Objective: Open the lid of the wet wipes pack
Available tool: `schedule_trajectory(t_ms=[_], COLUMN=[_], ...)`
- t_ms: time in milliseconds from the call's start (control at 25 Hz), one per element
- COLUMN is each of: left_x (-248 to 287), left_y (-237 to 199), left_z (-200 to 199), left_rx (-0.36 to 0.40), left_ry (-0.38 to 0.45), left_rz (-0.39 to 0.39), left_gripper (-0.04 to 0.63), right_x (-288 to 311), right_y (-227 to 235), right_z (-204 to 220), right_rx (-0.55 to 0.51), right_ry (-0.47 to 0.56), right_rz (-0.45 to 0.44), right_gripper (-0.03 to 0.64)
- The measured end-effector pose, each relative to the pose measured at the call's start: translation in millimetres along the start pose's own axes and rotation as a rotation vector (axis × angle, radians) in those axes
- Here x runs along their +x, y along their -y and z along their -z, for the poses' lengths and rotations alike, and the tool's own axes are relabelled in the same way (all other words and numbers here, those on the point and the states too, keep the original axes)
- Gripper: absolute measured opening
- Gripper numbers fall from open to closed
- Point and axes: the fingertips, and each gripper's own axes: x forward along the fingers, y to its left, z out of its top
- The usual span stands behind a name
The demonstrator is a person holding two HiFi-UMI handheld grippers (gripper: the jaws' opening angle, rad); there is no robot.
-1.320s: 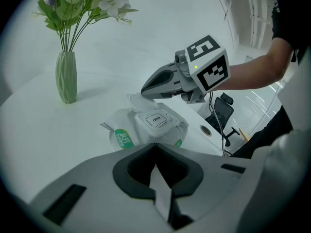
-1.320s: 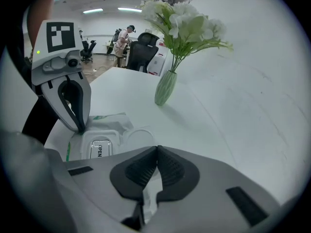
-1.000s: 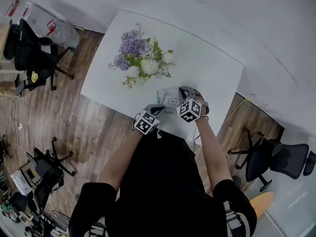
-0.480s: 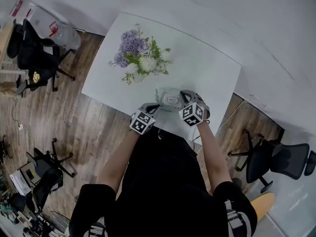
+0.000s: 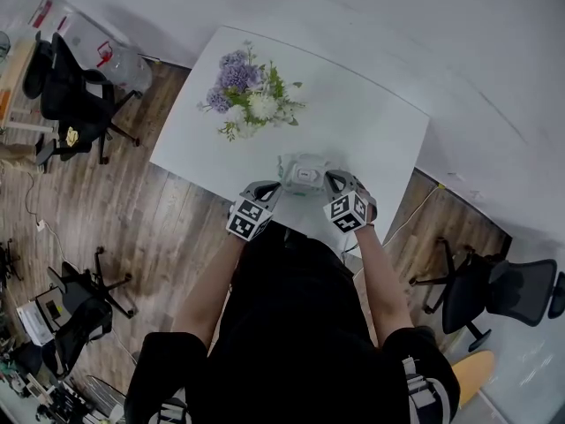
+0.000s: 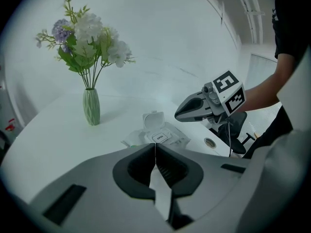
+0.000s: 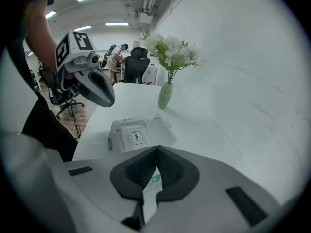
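The wet wipes pack (image 5: 303, 173) lies on the white table (image 5: 371, 122) near its front edge. Its flip lid (image 6: 152, 120) stands open, and the sticker marked OPEN (image 7: 136, 138) shows beneath it. My left gripper (image 6: 155, 145) is shut and holds nothing, a short way back from the pack (image 6: 163, 138). My right gripper (image 7: 157, 148) is also shut and empty, just short of the pack (image 7: 127, 135), whose lid (image 7: 162, 128) lies back toward the wall. In the head view the left gripper (image 5: 263, 189) and the right gripper (image 5: 335, 182) flank the pack.
A green vase of purple and white flowers (image 5: 250, 102) stands at the table's far left; the vase (image 6: 91, 107) is well behind the pack. Office chairs (image 5: 75, 95) stand on the wooden floor to the left and right of the table. A white wall runs behind the table.
Both grippers have drawn back from the pack toward the table's front edge; the right one no longer reaches over it. The pack lies in much the same place.
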Motion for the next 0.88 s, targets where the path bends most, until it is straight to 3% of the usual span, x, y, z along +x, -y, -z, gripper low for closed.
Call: schedule_trajectory(t_ms=[880], left_x=[-33.3], left_y=[23.6], left_z=[-2.8], left_rx=[0.034], left_ry=[-0.012], left_rz=[-0.108], left_gripper=[0.021], right_x=[-43.7], right_y=[-11.1], right_z=[26.8], right_rx=[0.117], right_ry=[0.118], right_rz=[-0.067], right_gripper=[0.014])
